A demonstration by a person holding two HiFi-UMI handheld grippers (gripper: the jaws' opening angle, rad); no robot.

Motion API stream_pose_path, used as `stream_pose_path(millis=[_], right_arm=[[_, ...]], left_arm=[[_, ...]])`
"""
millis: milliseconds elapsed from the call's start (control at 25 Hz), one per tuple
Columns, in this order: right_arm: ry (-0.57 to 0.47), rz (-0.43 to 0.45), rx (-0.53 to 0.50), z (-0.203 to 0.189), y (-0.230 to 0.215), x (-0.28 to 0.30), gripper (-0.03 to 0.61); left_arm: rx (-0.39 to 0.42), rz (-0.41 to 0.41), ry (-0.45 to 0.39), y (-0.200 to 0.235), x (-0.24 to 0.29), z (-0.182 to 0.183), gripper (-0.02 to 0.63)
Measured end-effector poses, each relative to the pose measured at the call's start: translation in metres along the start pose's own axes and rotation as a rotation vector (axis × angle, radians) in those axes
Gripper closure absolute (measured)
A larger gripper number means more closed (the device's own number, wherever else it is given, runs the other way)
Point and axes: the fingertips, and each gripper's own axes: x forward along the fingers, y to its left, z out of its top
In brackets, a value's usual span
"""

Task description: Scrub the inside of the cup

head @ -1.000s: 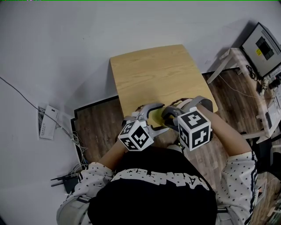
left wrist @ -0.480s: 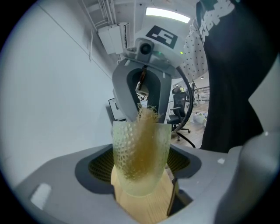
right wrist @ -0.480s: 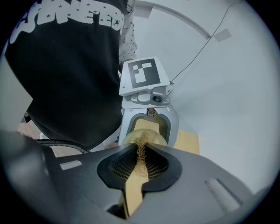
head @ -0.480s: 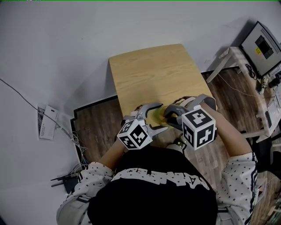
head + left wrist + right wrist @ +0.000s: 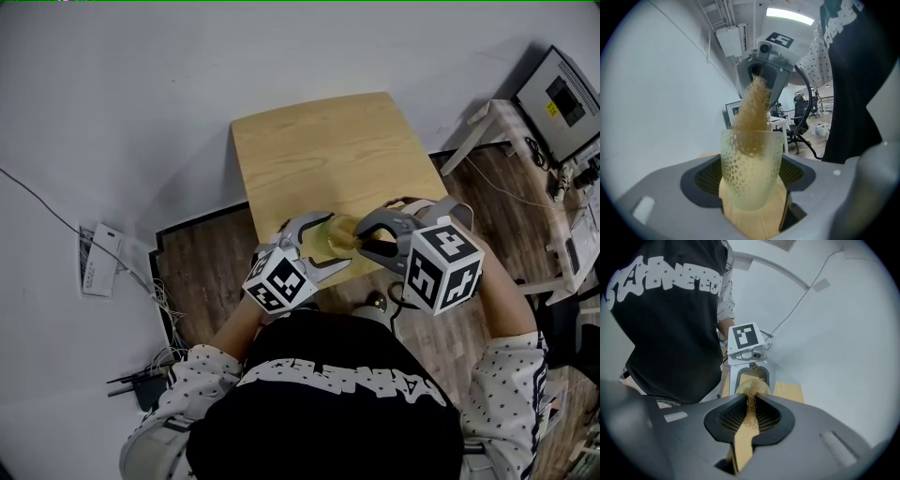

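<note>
Translucent yellow-green cup [image 5: 750,173], dimpled, probably light, stiff and a bit slippery; best taken round its wall. The left gripper [image 5: 322,248] clamps it there, over the near edge of the table [image 5: 319,150]. Inside the cup is a tan fibrous scrubber [image 5: 752,110], pinched by the right gripper [image 5: 367,242].

Pale yellow dimpled translucent cup [image 5: 751,178], tan fibrous scrubber [image 5: 753,108] reaching into its mouth
</note>
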Motion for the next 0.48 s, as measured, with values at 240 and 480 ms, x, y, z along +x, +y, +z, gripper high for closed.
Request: stream_pose_path(millis=[240, 480], right_arm=[[-0.097, -0.077, 0.08, -0.002, -0.017, -0.016, 0.528], [-0.234, -0.201, 0.198, -0.011, -0.043, -0.045, 0.528]], left_arm=[[-0.034, 0.034, -0.002, 0.011, 0.001, -0.003, 0.249], [-0.074, 0.069, -0.03, 0.02, 0.011, 0.005, 0.249]])
